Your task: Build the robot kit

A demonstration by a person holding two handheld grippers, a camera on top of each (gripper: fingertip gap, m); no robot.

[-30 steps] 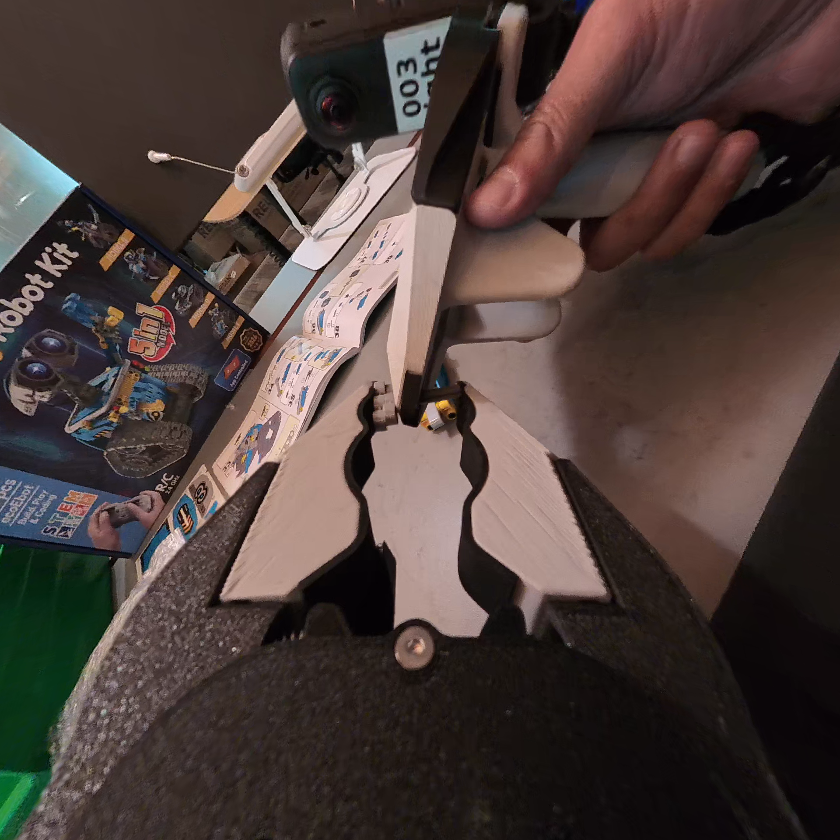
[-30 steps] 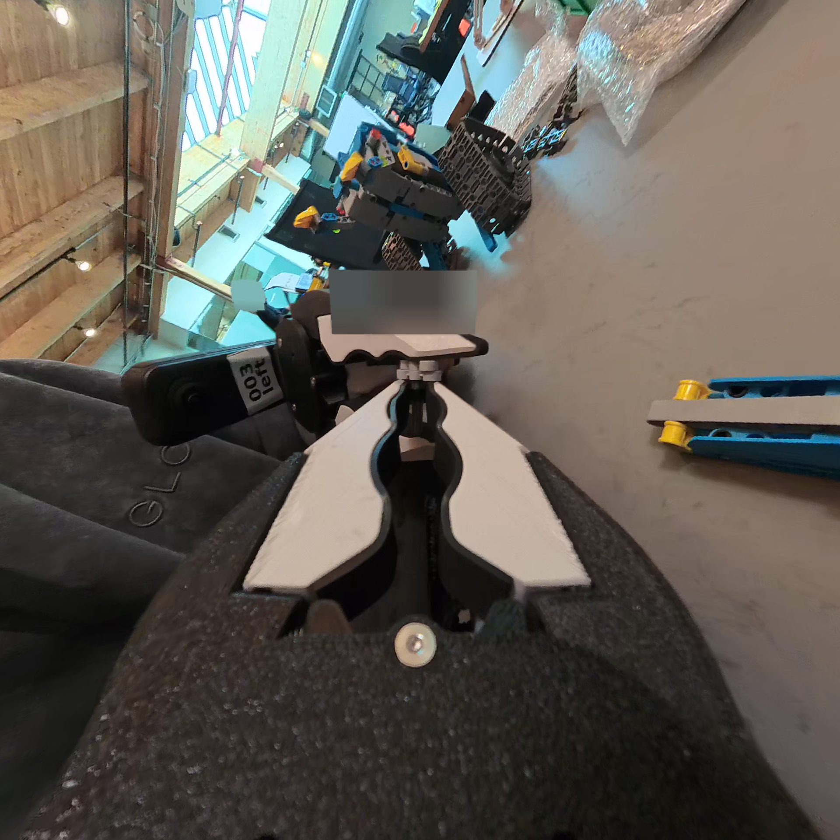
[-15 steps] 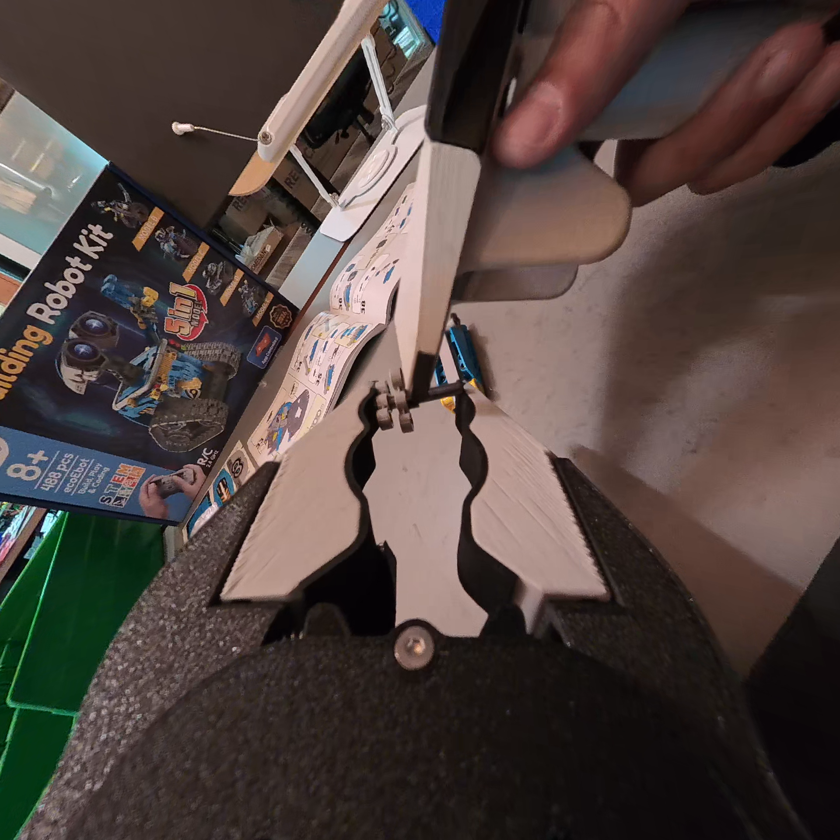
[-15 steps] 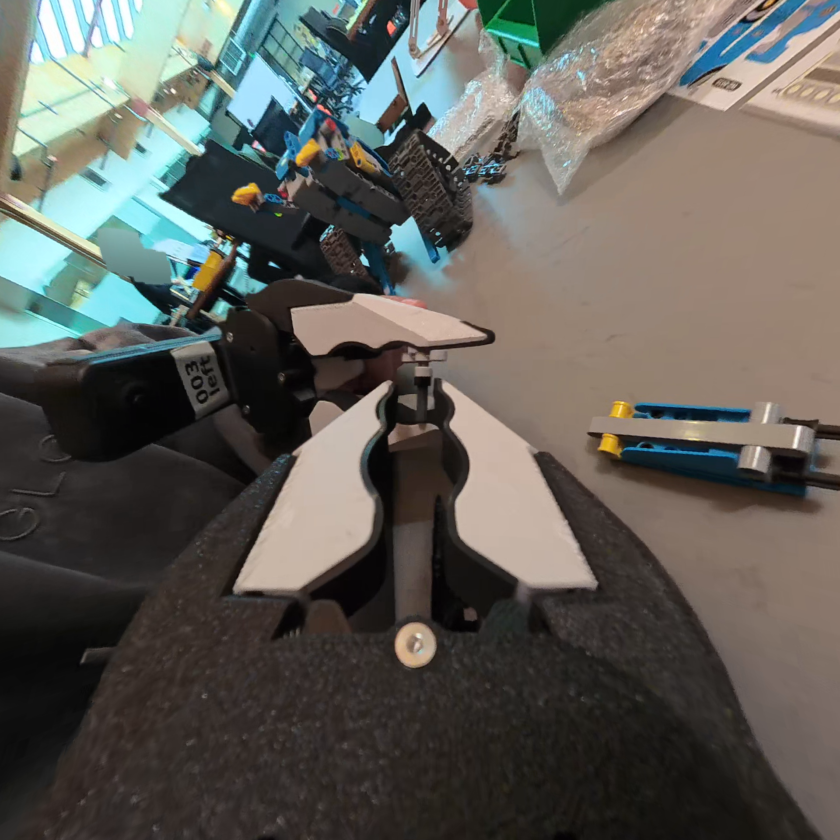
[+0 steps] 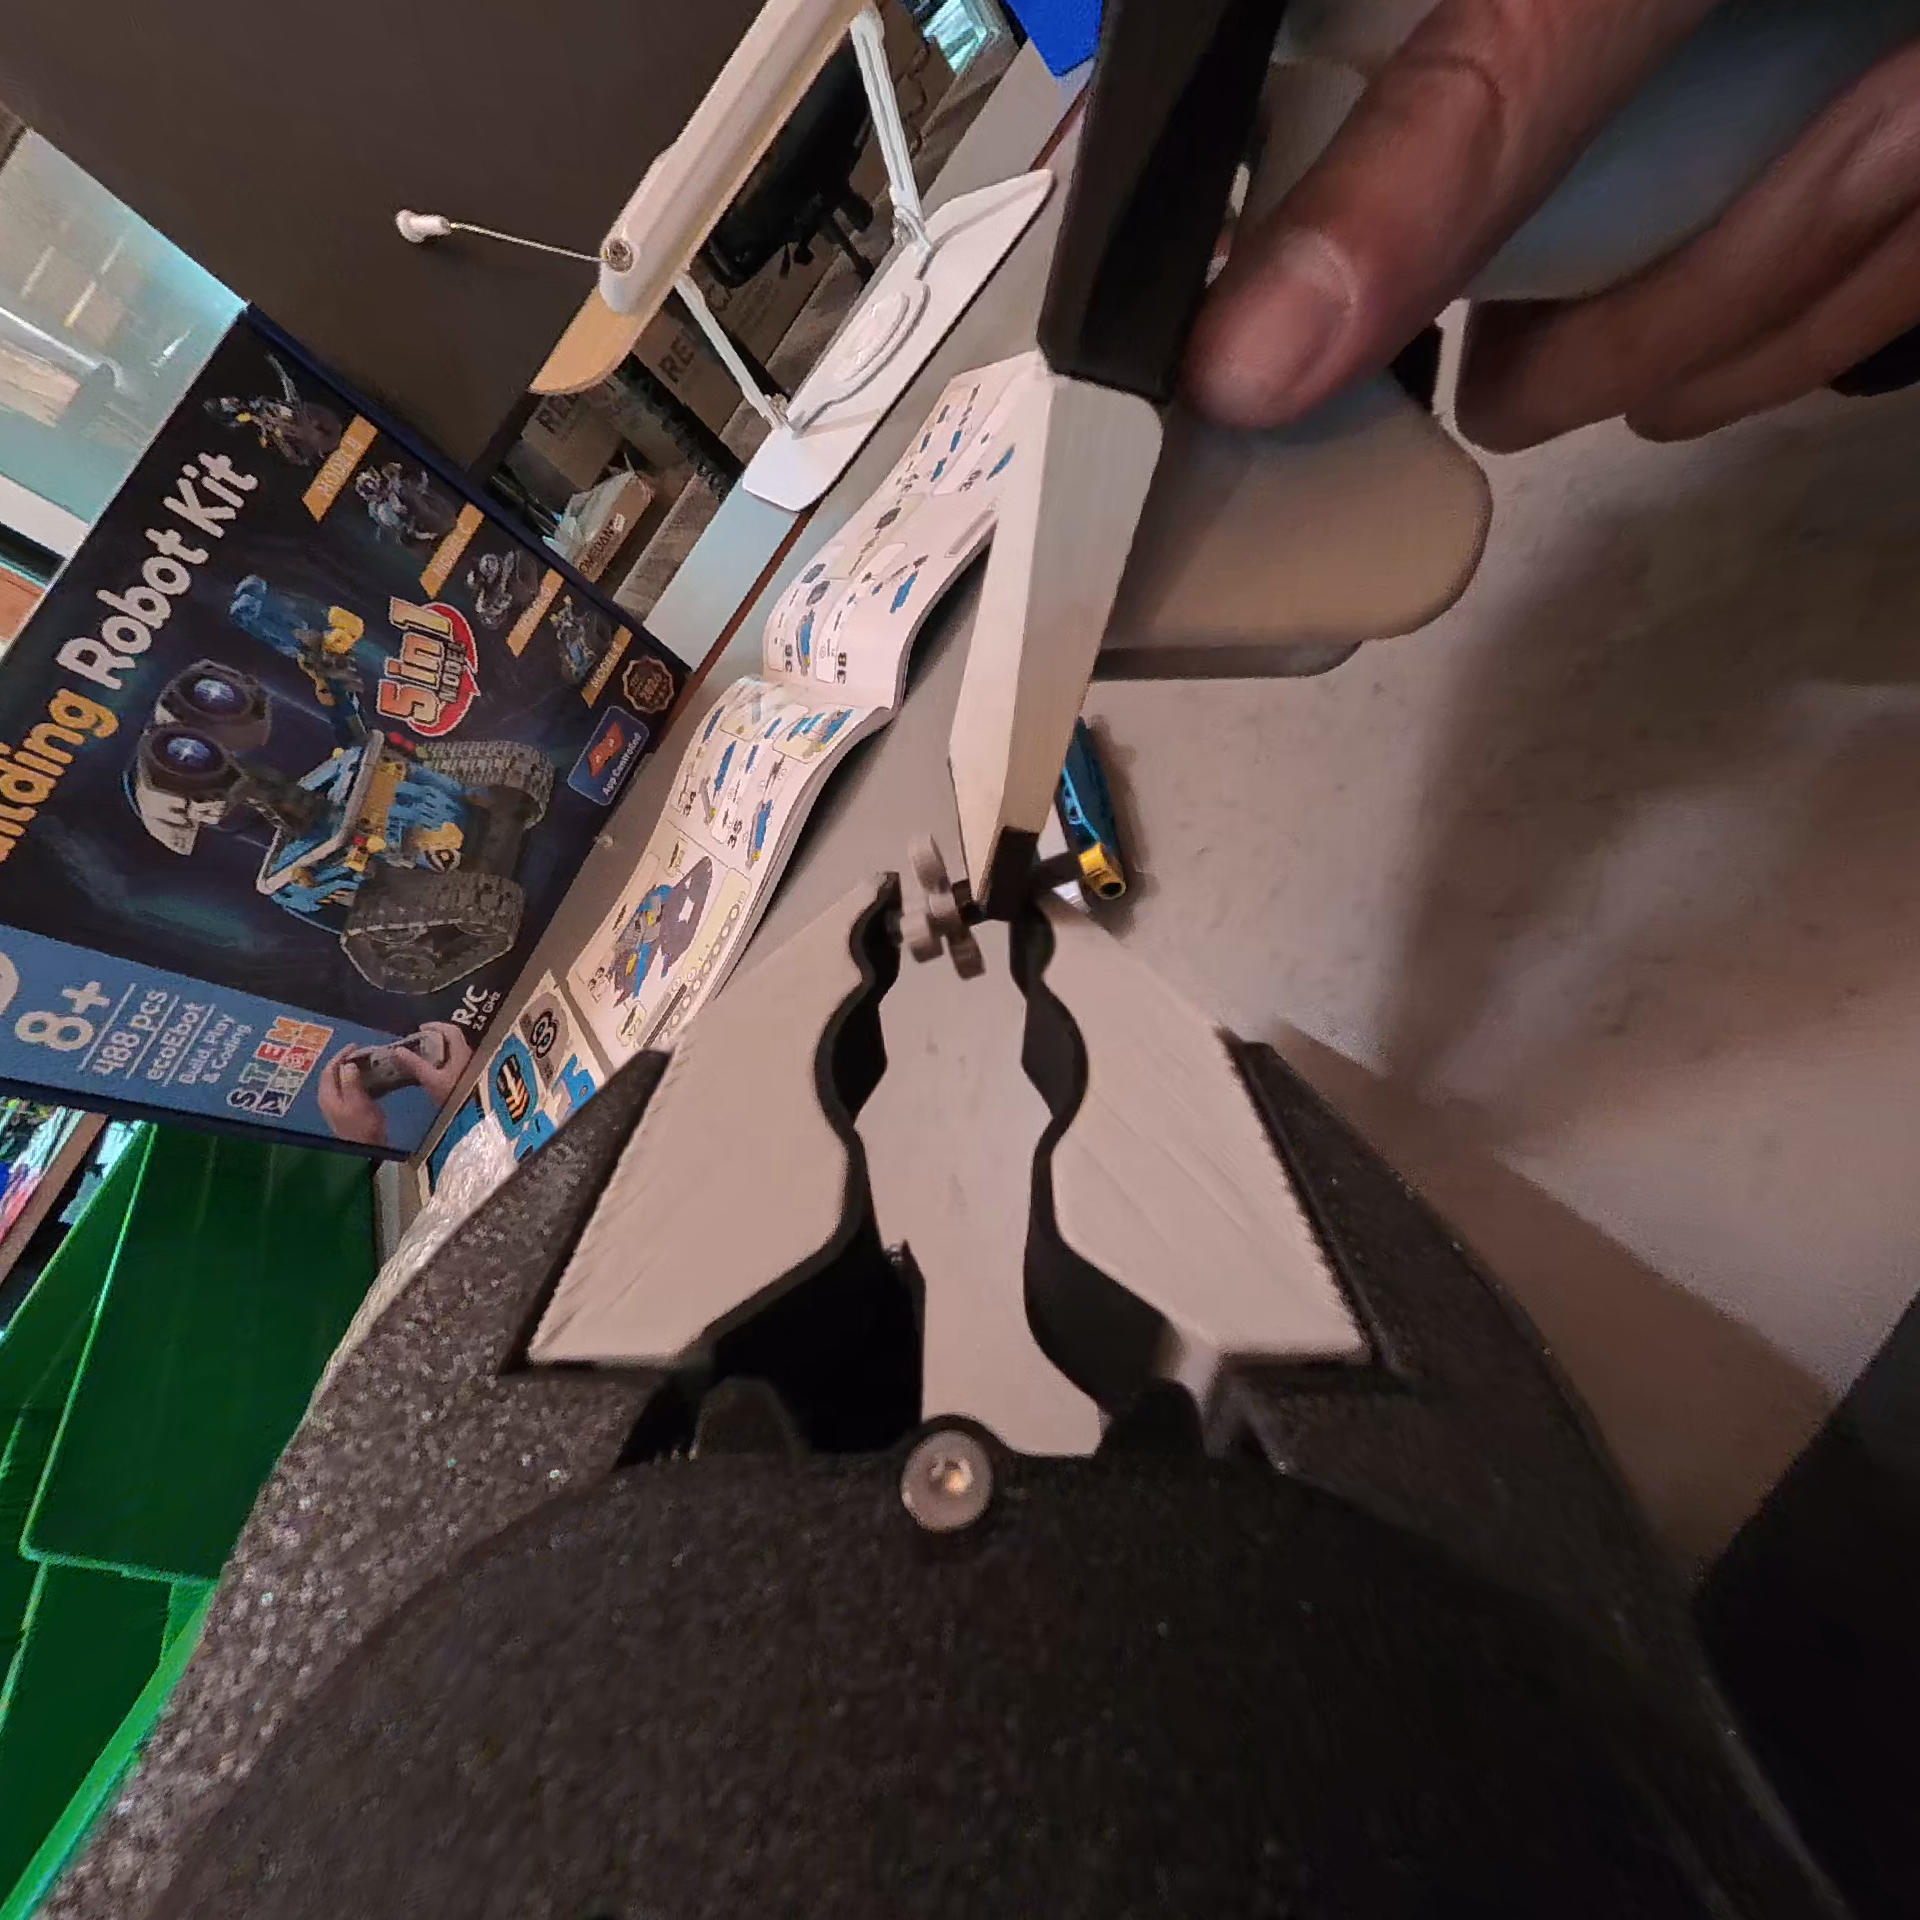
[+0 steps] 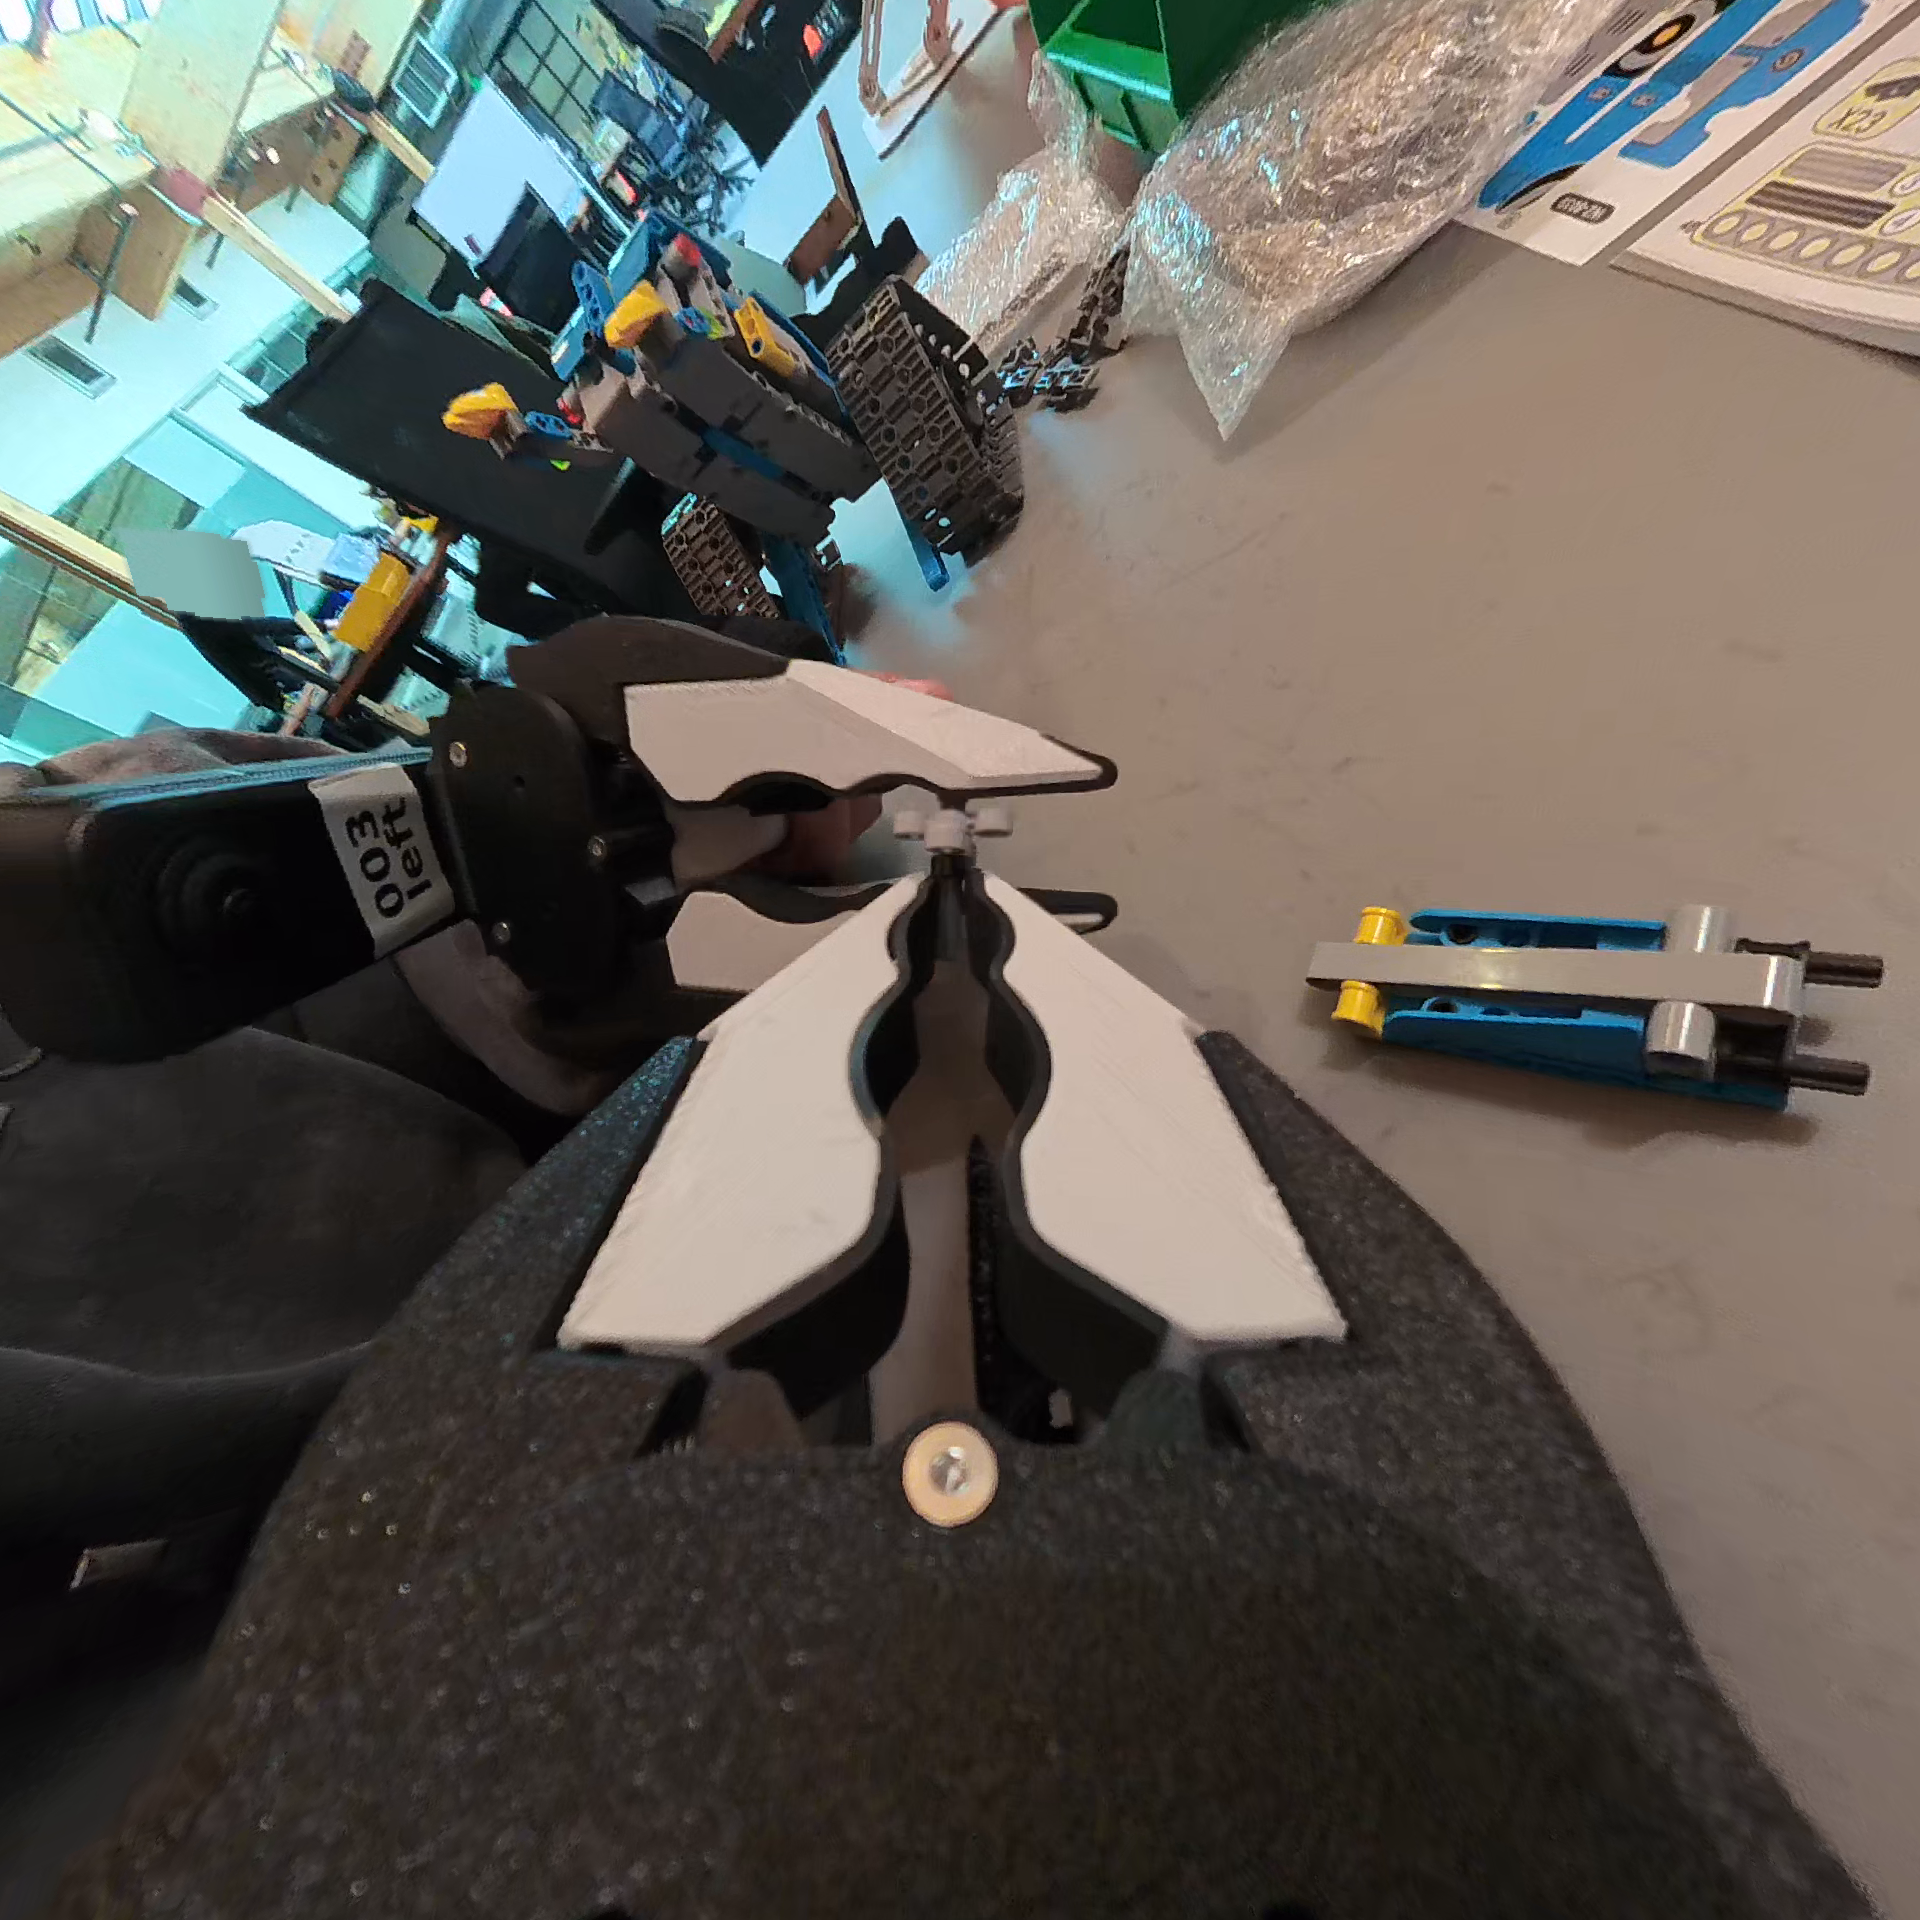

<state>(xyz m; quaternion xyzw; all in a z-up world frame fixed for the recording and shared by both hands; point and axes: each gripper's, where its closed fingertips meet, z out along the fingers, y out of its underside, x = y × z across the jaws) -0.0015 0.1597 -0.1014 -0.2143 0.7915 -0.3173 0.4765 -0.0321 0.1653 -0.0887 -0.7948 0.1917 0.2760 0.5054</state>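
left hand-held gripper: white fingers drawn close together; a small grey cross-shaped piece sits at the tips. in the right wrist view this piece lies between the two fingers of the left hand-held gripper, which reaches in from the left; whether they press it i cannot tell.
right hand-held gripper: fingers closed on a thin black axle that ends at the grey piece. in the left wrist view it comes down from above, its tip meeting the grey piece.
hand: grips the handle of the right hand-held gripper, top right of the left wrist view.
grey piece and axle: held above the grey table, at the point where both tools meet.
blue and grey beam assembly: flat on the table to the right, apart from both tools, with yellow pins at its left end and black pins at its right end; part of it shows behind the tips in the left wrist view.
tracked model: far left on the table, blue, grey and yellow, with black treads.
plastic bags: crumpled, far side of the table.
sticker sheets: far right corner.
open booklet: on the table left of the tips.
kit box: dark blue, standing at the left.
white desk lamp: far end of the table.
green bin: lower left.
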